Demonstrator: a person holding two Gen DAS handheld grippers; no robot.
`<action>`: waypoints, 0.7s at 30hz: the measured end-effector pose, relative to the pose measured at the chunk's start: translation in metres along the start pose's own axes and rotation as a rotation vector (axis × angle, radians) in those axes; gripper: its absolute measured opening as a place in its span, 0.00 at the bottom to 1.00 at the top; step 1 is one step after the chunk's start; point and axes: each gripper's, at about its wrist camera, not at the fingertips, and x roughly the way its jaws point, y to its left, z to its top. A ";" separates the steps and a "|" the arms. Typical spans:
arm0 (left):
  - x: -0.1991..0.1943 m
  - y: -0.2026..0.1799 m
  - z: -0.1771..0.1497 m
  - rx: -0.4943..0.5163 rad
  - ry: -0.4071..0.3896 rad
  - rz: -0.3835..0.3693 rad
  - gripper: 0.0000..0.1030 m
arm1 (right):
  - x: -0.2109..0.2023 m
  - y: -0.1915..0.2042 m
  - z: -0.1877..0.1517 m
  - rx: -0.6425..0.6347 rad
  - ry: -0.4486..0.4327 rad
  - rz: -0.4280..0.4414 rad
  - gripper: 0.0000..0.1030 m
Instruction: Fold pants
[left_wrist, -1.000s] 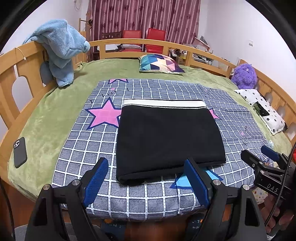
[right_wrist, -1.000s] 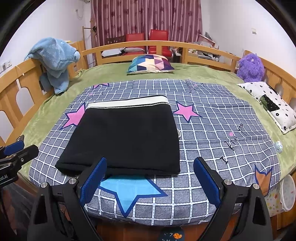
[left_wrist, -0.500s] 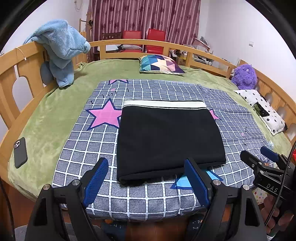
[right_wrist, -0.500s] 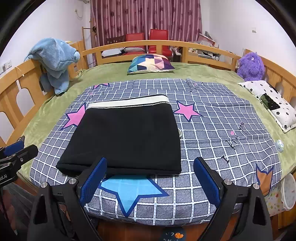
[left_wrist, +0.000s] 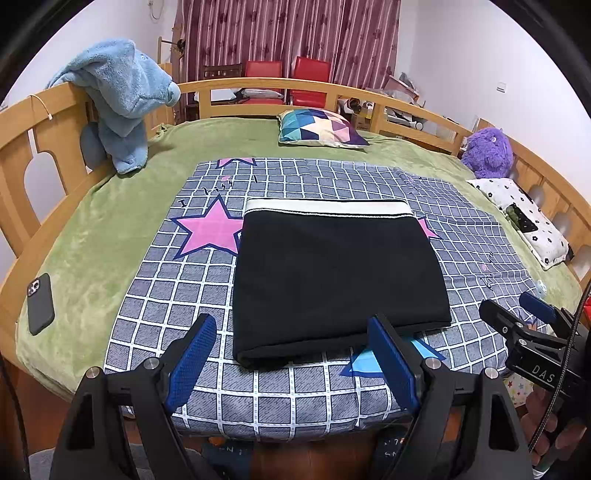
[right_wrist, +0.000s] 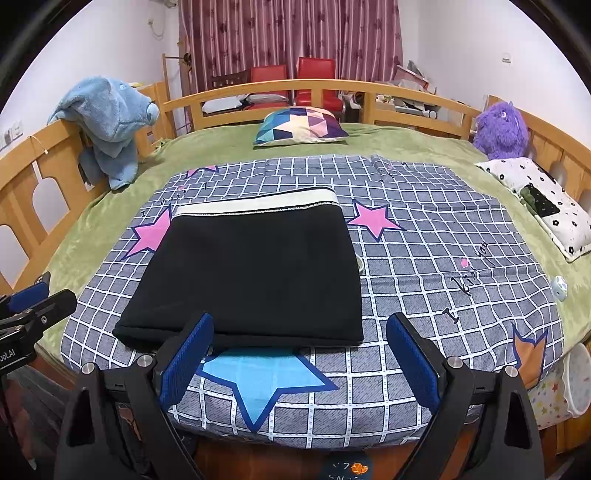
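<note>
The black pants (left_wrist: 336, 277) lie folded into a flat rectangle on the grey checked blanket (left_wrist: 177, 295), white waistband at the far edge. They also show in the right wrist view (right_wrist: 255, 273). My left gripper (left_wrist: 291, 363) is open and empty, held just short of the pants' near edge. My right gripper (right_wrist: 299, 362) is open and empty, also back from the near edge, over a blue star. The right gripper shows at the right edge of the left wrist view (left_wrist: 524, 325); the left gripper shows at the left edge of the right wrist view (right_wrist: 33, 306).
A black phone (left_wrist: 40, 302) lies on the green cover at left. A blue plush elephant (left_wrist: 118, 99) hangs on the wooden rail. A patterned cushion (left_wrist: 321, 129), a purple plush (left_wrist: 487, 151) and a white flowered pillow (left_wrist: 528, 221) lie farther back and right.
</note>
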 end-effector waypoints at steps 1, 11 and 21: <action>0.000 0.000 0.000 0.000 0.000 0.000 0.81 | 0.000 0.000 0.000 0.000 0.000 0.001 0.91; 0.000 0.001 0.000 -0.001 -0.001 0.002 0.81 | 0.001 0.000 0.001 0.006 -0.002 0.004 0.91; 0.000 0.002 0.001 -0.002 -0.003 0.004 0.81 | 0.000 0.005 0.001 0.009 -0.002 0.001 0.91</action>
